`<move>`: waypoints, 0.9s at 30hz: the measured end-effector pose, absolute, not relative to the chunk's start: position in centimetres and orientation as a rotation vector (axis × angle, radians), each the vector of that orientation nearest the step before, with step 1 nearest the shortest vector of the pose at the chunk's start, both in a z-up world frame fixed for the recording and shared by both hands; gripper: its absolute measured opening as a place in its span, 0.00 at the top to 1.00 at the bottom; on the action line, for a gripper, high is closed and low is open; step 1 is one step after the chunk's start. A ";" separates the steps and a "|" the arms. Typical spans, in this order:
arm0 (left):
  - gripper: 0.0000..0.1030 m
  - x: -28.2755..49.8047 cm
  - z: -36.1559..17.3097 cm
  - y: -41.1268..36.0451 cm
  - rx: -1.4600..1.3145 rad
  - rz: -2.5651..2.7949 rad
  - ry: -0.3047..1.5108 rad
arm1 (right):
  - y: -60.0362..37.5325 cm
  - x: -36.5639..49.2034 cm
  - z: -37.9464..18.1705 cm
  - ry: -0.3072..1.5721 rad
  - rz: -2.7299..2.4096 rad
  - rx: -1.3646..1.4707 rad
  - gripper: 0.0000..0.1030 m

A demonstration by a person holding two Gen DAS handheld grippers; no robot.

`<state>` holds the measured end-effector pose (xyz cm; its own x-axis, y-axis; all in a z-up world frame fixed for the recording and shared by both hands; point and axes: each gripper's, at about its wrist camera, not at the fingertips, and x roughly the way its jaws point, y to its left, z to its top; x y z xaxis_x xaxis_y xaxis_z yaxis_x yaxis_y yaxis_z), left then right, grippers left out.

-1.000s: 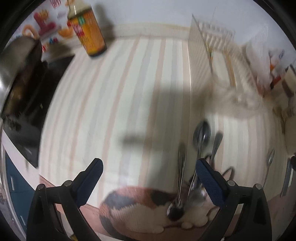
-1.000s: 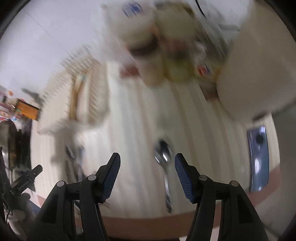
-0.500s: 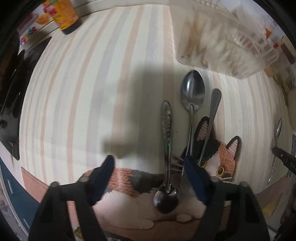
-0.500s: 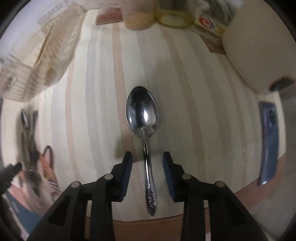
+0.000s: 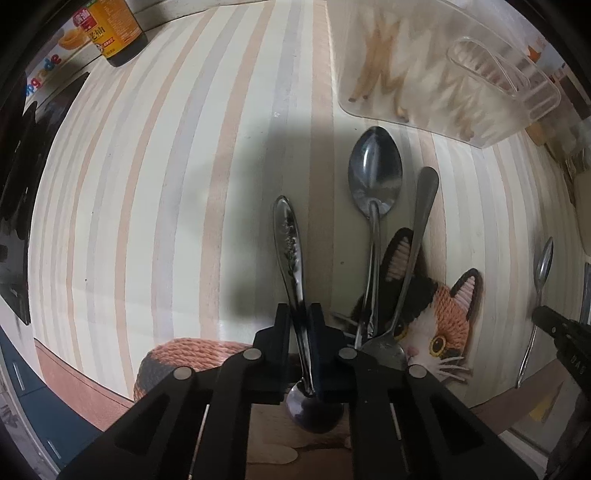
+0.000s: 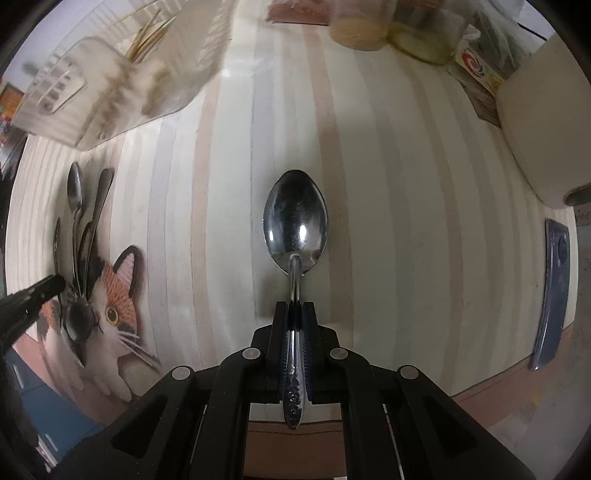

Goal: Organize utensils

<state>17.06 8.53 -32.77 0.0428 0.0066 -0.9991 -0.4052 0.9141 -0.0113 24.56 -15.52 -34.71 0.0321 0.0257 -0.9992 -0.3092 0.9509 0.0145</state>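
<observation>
In the left wrist view my left gripper point(image 5: 299, 312) is shut on the neck of a spoon point(image 5: 289, 236) with a patterned handle; its bowl lies under the gripper on a cat-shaped mat point(image 5: 447, 314). A second spoon point(image 5: 375, 173) and a fork point(image 5: 421, 221) lie beside it, partly on the mat. In the right wrist view my right gripper point(image 6: 295, 306) has its jaws closing on the handle of a large spoon point(image 6: 295, 225), pads against the handle. That spoon rests flat on the striped table point(image 6: 406, 221). The utensil pile point(image 6: 75, 199) lies far left.
A clear rack point(image 5: 443, 74) with chopsticks stands behind the utensils. A sauce bottle point(image 5: 114, 29) is at the back left. In the right view, a phone point(image 6: 554, 288), a white round appliance point(image 6: 546, 129) and jars point(image 6: 358, 26) line the right and back.
Both grippers came down onto the table and went from wide open to closed. The left one shut on the patterned spoon's neck, the right one on the large spoon's handle.
</observation>
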 end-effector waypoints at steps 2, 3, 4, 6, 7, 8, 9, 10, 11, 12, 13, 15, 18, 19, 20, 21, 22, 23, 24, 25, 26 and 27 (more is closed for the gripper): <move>0.93 16.9 -32.6 9.0 -0.333 0.322 1.503 | -15.6 24.4 -34.9 1.526 0.262 -0.232 0.93; 0.93 16.9 -32.7 9.1 -0.330 0.320 1.503 | -15.7 24.3 -35.0 1.530 0.262 -0.233 0.93; 0.92 16.8 -32.7 9.3 -0.328 0.320 1.504 | -15.7 24.3 -35.0 1.532 0.263 -0.239 0.92; 0.91 16.8 -32.6 9.4 -0.327 0.320 1.504 | -14.8 24.6 -35.1 1.533 0.259 -0.242 0.92; 0.91 17.1 -32.7 9.2 -0.323 0.318 1.504 | -14.6 24.9 -35.0 1.533 0.257 -0.247 0.92; 0.91 17.2 -32.6 9.2 -0.321 0.318 1.504 | -13.9 25.7 -35.1 1.533 0.256 -0.255 0.92; 0.91 16.9 -32.6 9.2 -0.323 0.320 1.502 | -13.6 26.2 -35.1 1.532 0.255 -0.263 0.92; 0.92 16.8 -32.6 9.1 -0.323 0.318 1.502 | -12.9 26.3 -34.8 1.531 0.253 -0.270 0.92; 0.93 17.0 -32.5 9.3 -0.324 0.317 1.501 | -12.6 26.5 -34.5 1.531 0.252 -0.278 0.92; 0.94 17.0 -32.6 9.3 -0.325 0.319 1.498 | -12.4 26.6 -34.4 1.530 0.249 -0.278 0.92; 0.94 16.9 -32.5 10.0 -0.331 0.322 1.495 | -12.3 26.6 -34.3 1.528 0.246 -0.274 0.93; 0.95 16.2 -32.2 10.2 -0.345 0.331 1.487 | -12.3 26.6 -34.3 1.521 0.243 -0.265 0.93; 0.95 15.3 -31.6 11.5 -0.359 0.347 1.472 | -12.8 26.1 -33.8 1.517 0.241 -0.227 0.93; 0.95 15.1 -31.3 11.7 -0.363 0.352 1.465 | -12.9 26.0 -33.7 1.516 0.245 -0.210 0.93; 0.95 14.8 -30.9 11.9 -0.365 0.358 1.457 | -12.9 26.0 -33.6 1.513 0.248 -0.200 0.93; 0.95 14.6 -30.5 12.2 -0.367 0.365 1.447 | -13.0 26.0 -33.4 1.509 0.252 -0.192 0.94; 0.95 14.3 -30.0 12.6 -0.374 0.370 1.436 | -13.0 26.0 -33.1 1.505 0.256 -0.182 0.96; 0.95 14.1 -29.7 12.9 -0.382 0.373 1.428 | -12.9 26.1 -32.7 1.498 0.262 -0.170 0.97; 0.95 13.9 -29.2 13.3 -0.389 0.378 1.414 | -12.8 26.1 -32.4 1.494 0.269 -0.169 0.99; 0.95 13.8 -28.8 13.4 -0.391 0.383 1.405 | -12.7 26.1 -32.1 1.489 0.272 -0.169 1.00; 0.95 13.7 -28.3 13.7 -0.396 0.387 1.393 | -12.6 26.2 -31.8 1.480 0.274 -0.164 1.00; 0.95 13.7 -27.8 13.8 -0.398 0.388 1.382 | -12.4 26.2 -31.5 1.478 0.281 -0.160 1.00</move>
<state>13.65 13.82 -27.83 0.1464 0.0318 -0.9887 -0.4875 0.8720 -0.0441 26.24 -12.42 -31.52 0.0684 0.0884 -0.9937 -0.2830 0.9569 0.0656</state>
